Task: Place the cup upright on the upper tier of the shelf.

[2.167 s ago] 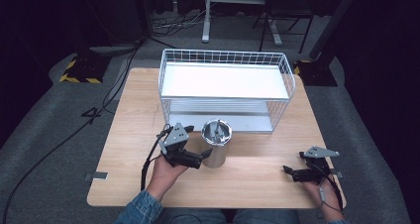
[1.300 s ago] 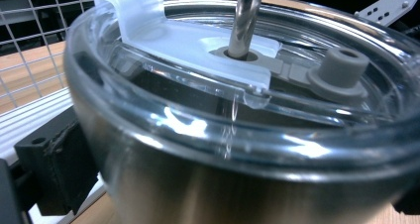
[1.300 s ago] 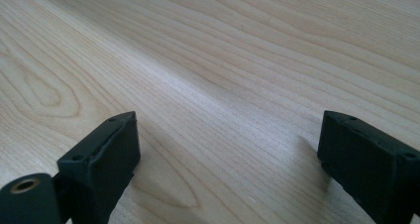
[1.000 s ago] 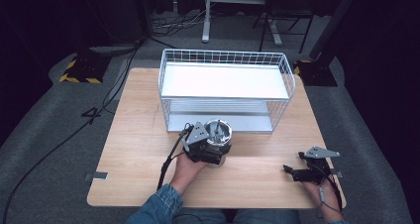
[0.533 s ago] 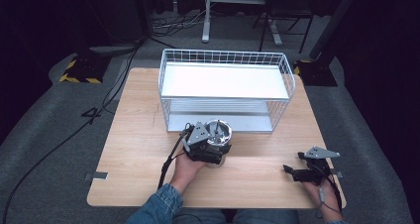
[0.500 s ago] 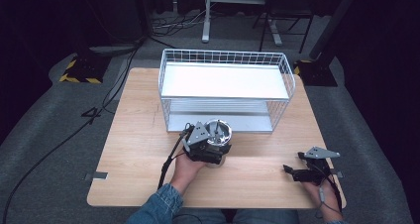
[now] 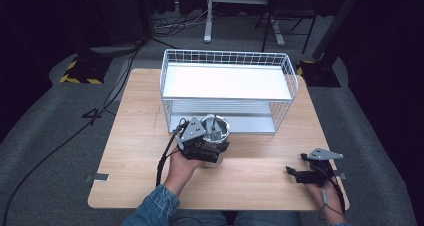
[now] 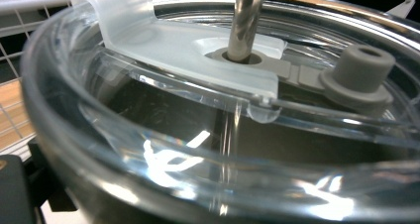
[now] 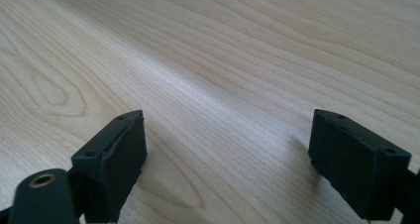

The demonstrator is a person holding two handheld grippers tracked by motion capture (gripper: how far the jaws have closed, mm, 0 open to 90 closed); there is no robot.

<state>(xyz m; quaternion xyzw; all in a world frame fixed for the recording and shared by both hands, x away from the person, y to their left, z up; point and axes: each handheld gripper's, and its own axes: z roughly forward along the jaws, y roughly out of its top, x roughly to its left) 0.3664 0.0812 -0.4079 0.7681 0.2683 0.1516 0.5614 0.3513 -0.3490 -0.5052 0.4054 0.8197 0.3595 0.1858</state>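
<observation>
Steel tumbler with clear plastic lid and metal straw [image 7: 215, 131], before the white wire basket [image 7: 287, 71]; left gripper [image 7: 202, 147] against it since earlier, grip indiscernible. Right gripper [image 9: 237, 154] jaws apart, unmoved, on pale wooden table [image 7: 135, 136].

Each black hand-held gripper, left [image 7: 202, 145] and right [image 7: 300, 175], carries a grey three-cornered plate and a black cable; a blue denim sleeve [image 7: 156, 206] covers the left forearm.
</observation>
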